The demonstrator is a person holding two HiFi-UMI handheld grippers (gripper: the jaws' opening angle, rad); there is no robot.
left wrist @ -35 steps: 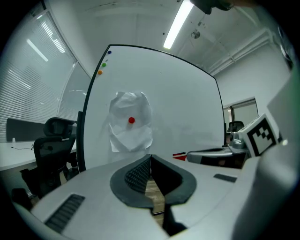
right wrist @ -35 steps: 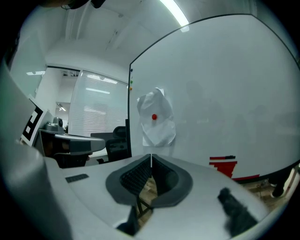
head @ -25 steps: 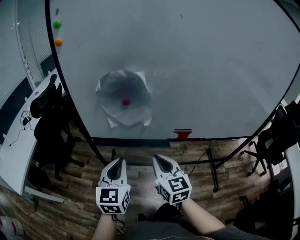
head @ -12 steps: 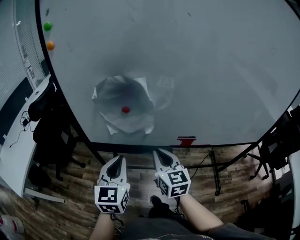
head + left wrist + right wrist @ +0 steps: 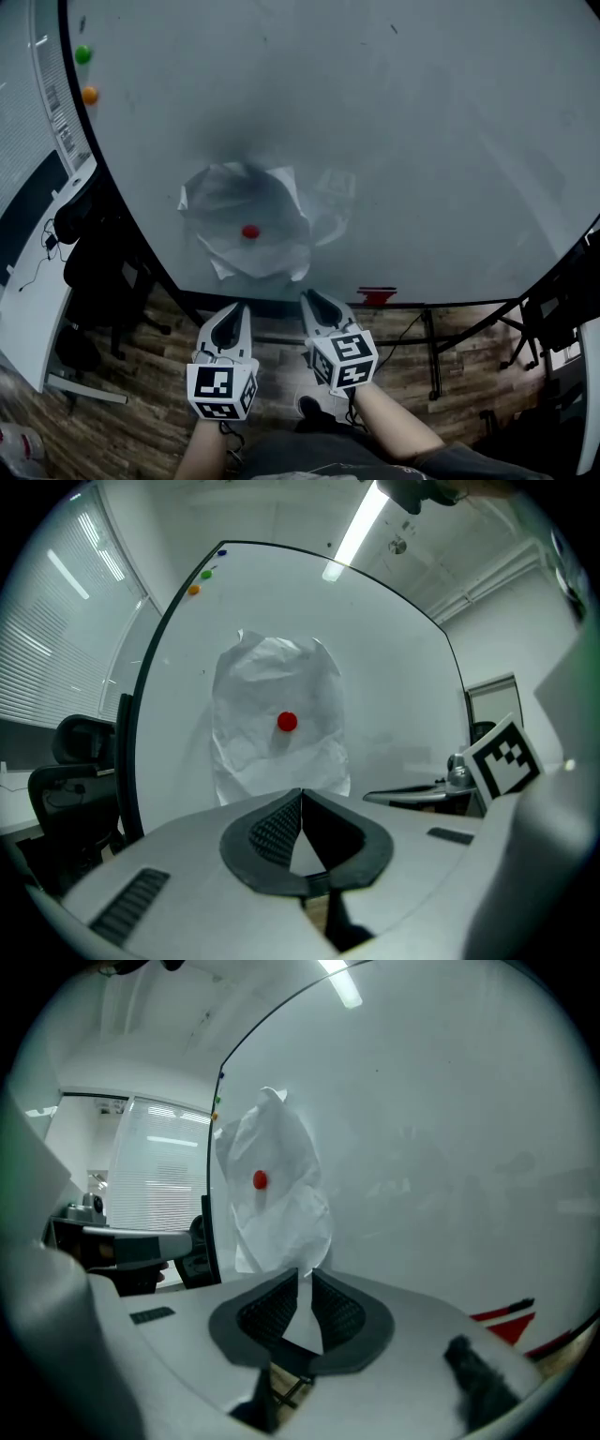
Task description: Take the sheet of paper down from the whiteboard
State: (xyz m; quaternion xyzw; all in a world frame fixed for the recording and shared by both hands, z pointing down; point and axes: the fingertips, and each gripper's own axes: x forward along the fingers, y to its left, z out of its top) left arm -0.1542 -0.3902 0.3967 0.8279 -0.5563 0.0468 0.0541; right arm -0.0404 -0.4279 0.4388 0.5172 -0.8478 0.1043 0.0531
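Above the wood floor [image 5: 141, 412], whiteboard [image 5: 422, 141] bears crumpled paper [image 5: 272, 251]; left hand-held gripper [image 5: 238, 308] pressed together, right hand-held gripper [image 5: 308, 297] parted.

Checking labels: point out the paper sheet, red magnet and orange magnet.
crumpled paper sheet [image 5: 272, 251], head view, lower right area.
red magnet [image 5: 250, 231], head view, its centre.
orange magnet [image 5: 89, 95], head view, its centre.

Whiteboard [image 5: 422, 141] top beyond the head view's edge
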